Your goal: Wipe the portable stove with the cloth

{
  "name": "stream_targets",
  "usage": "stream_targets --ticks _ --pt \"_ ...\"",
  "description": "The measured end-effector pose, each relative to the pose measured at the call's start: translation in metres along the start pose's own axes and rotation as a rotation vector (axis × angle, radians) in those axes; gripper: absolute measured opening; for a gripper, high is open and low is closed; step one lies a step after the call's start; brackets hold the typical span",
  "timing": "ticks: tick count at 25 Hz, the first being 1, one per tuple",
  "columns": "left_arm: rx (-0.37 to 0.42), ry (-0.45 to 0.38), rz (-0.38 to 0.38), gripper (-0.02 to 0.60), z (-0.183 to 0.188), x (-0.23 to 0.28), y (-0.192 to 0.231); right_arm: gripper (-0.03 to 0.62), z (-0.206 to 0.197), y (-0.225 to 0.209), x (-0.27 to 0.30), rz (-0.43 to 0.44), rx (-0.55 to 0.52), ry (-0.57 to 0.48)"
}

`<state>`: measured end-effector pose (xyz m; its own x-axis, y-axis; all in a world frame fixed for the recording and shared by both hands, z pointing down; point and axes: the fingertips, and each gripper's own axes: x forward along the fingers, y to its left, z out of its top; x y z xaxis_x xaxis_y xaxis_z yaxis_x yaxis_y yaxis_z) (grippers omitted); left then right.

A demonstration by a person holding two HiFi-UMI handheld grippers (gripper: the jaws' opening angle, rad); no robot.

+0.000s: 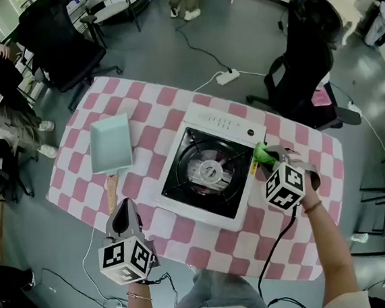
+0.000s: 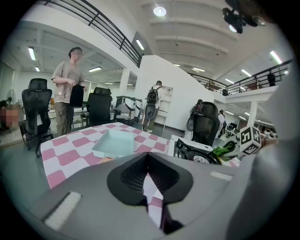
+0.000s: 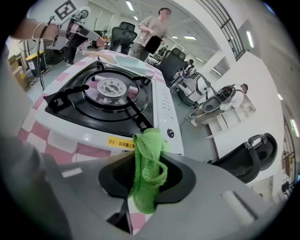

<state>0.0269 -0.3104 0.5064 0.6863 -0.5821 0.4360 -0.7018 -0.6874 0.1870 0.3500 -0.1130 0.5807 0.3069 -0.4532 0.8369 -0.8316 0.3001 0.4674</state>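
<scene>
Gripping a crumpled green cloth [image 3: 149,168], the right gripper [image 1: 271,159] is at the white portable stove [image 1: 223,123] edge; the left gripper [image 2: 149,187] has its jaws pressed together, empty.

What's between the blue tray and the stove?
Only bare pink-checked tablecloth separates the tray and the stove; the head view shows it.

a pink-and-white checked tablecloth [image 1: 79,174] covers the table. on its left part sits a pale teal square tray [image 1: 110,144], with a wooden handle [image 1: 111,191] at its near edge. on the grey floor, a black office chair [image 1: 60,44] stands far left and another black chair [image 1: 304,51] far right. a white power strip [image 1: 228,77] lies between them.
</scene>
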Motion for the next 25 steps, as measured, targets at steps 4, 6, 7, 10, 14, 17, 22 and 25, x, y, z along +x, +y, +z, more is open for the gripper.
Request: stream_targets --ticks 4,6,7,10,14,17,22,25 --pt "0.004 0.000 -0.003 0.000 -0.001 -0.004 0.001 0.094 0.002 0.008 -0.003 0.002 0.001 0.000" --pt "0.004 0.000 -0.006 0.000 -0.002 -0.006 0.000 0.094 0.002 0.012 -0.005 0.003 0.007 -0.002" --pt "0.004 0.001 -0.008 0.000 -0.002 -0.007 -0.001 0.094 0.003 0.013 -0.006 0.003 0.010 -0.003" --pt "0.005 0.004 -0.014 0.000 -0.005 -0.010 -0.003 0.094 0.004 0.018 -0.009 0.007 0.015 -0.007" --pt "0.007 0.005 -0.021 0.000 -0.006 -0.014 -0.003 0.094 0.005 0.027 -0.013 0.009 0.022 -0.015" --pt "0.011 0.004 -0.025 0.000 -0.007 -0.017 -0.003 0.094 0.005 0.033 -0.016 0.008 0.032 -0.023" --pt "0.016 0.001 -0.029 0.000 -0.006 -0.021 0.000 0.094 0.008 0.044 -0.020 0.015 0.051 -0.045" --pt "0.018 0.000 -0.033 0.000 -0.006 -0.023 -0.001 0.094 0.008 0.049 -0.023 0.026 0.076 -0.062"
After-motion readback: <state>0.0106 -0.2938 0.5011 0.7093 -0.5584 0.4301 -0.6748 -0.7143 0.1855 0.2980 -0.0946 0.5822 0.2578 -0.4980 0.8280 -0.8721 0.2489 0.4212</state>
